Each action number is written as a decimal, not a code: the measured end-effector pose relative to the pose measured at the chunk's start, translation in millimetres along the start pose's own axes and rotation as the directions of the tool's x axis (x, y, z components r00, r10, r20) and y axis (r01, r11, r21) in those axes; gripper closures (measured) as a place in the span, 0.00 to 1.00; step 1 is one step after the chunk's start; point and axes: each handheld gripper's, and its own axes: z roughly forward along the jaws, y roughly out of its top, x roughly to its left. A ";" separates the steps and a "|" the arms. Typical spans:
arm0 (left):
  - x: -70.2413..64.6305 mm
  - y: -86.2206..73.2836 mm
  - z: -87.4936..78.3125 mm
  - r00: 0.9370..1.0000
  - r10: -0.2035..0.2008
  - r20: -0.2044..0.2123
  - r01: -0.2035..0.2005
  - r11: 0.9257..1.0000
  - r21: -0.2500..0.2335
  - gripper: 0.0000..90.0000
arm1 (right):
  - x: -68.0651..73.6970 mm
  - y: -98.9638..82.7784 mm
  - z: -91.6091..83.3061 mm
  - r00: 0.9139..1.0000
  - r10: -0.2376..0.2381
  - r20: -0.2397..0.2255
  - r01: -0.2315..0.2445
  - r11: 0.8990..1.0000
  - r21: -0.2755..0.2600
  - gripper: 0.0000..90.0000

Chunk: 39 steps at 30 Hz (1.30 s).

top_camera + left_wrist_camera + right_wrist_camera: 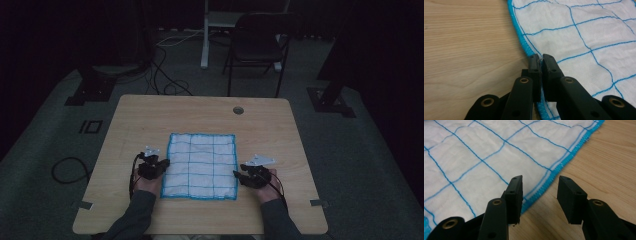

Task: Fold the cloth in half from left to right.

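A white cloth with a blue grid and blue hem [202, 166] lies flat on the near half of the wooden table [150, 115], and everything here is placed against it. The work in hand looks like the start of a fold: both grippers are taking hold of the cloth's side edges toward its near end.

The left gripper [540, 61] sits at the cloth's left hem, its jaws pressed together with the blue hem caught between them, so that side seems already pinched. The right gripper [540, 187] stands at the cloth's right hem [564, 161] with its jaws spread; one jaw hangs over the white fabric just inside the hem, the other over bare wood just outside it. Nothing is held there yet.

The next move probably calls for the right gripper to settle lower, so the hem slips between the jaws, and then close. Only after that would a lift be even on both sides.

In the high view, both forearms come in from the near table edge, the left hand [145, 181] and the right hand [267, 189] low by the cloth's two near corners, each gripper angled inward toward the cloth.
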 end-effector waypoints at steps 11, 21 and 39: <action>15.0 0.9 -6.9 0.998 -0.013 -0.055 0.014 1.000 0.007 0.97 | -1.3 -0.9 -0.8 1.000 0.005 0.004 -0.005 1.000 0.002 0.62; 12.2 6.6 -15.9 0.999 -0.034 -0.020 0.033 0.999 -0.034 0.97 | -1.1 -1.4 0.0 1.000 0.004 0.007 -0.005 1.000 0.008 0.63; -12.7 29.6 -29.5 0.997 0.010 0.078 -0.002 0.995 -0.099 0.97 | -0.2 -1.8 1.6 1.000 0.001 0.003 -0.001 1.000 0.016 0.62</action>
